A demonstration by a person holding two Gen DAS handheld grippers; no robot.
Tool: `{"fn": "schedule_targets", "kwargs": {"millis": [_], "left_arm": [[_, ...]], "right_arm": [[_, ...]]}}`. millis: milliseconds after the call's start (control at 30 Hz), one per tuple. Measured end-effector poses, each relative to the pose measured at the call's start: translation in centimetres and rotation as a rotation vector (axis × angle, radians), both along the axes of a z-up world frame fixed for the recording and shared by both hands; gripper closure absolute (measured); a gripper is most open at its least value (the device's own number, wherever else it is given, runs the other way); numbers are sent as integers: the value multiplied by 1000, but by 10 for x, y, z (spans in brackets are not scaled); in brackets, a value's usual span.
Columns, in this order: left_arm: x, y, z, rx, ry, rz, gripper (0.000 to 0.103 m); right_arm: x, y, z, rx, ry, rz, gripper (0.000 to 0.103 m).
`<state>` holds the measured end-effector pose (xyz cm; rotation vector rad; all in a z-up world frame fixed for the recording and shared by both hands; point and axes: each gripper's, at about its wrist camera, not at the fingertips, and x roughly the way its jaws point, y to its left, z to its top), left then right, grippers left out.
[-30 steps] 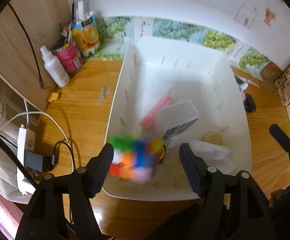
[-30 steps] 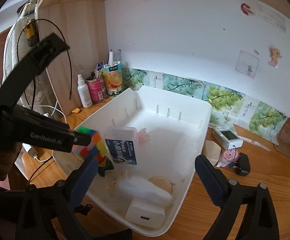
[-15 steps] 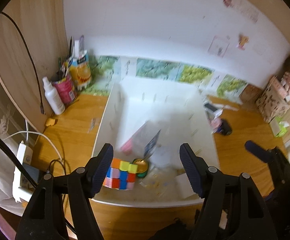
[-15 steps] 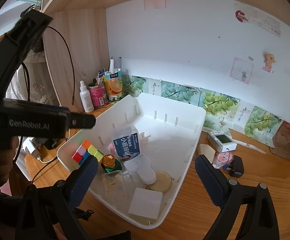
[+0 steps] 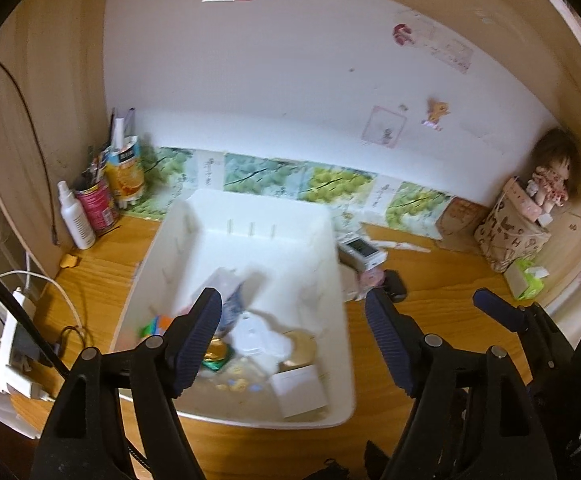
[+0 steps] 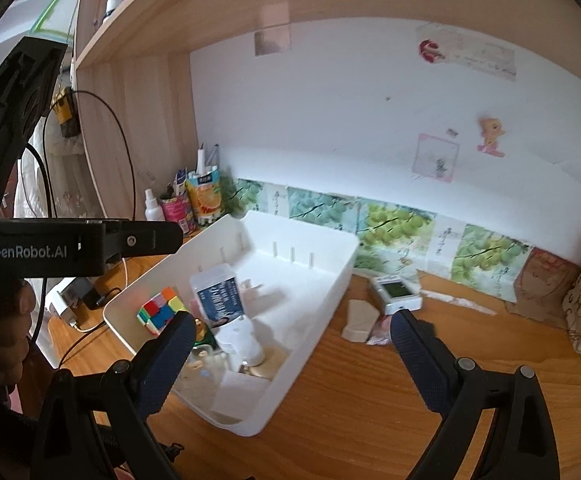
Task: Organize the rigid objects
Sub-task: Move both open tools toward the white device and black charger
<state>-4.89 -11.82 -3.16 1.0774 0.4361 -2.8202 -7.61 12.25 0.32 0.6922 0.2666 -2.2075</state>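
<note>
The wooden desk [image 6: 370, 412] carries a white bin [image 6: 322, 308]; spray bottle [image 6: 153, 208] and cans [image 6: 176, 210] crowd its back-left corner.

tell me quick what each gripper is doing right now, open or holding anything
Left gripper: open, nothing between its fingers; its jaws have just been opening.
Right gripper: open, holding nothing.

On the worktop [image 6: 370, 408] a bin [image 6: 322, 312] sits near the wall, holding a puzzle cube [image 6: 158, 310] at its left side and a box [image 6: 218, 296] just right of it, while a small device [image 6: 396, 294] lies right of the bin and a spray bottle [image 6: 153, 210] stands behind-left.
</note>
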Motion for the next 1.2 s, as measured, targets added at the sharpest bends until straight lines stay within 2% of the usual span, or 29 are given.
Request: {"fn": "schedule_targets", "kwargs": {"millis": [300,400,667,933,1200], "left_arm": [[-31,43,20,13,25,-10,21],[-47,58,22,1,-3,-18,21],[-98,95,20,69,-48,2,20],[-160,111,-6,219,-188,56,20],[-218,109,-45,297,-346,141,20]], "right_arm": [[-32,38,11,6,30,14,5],[-45,50,15,7,48,25,5],[-97,83,8,31,75,69,5],[-148,97,-25,85,73,130,5],[-191,87,-51,103,67,236,5]]}}
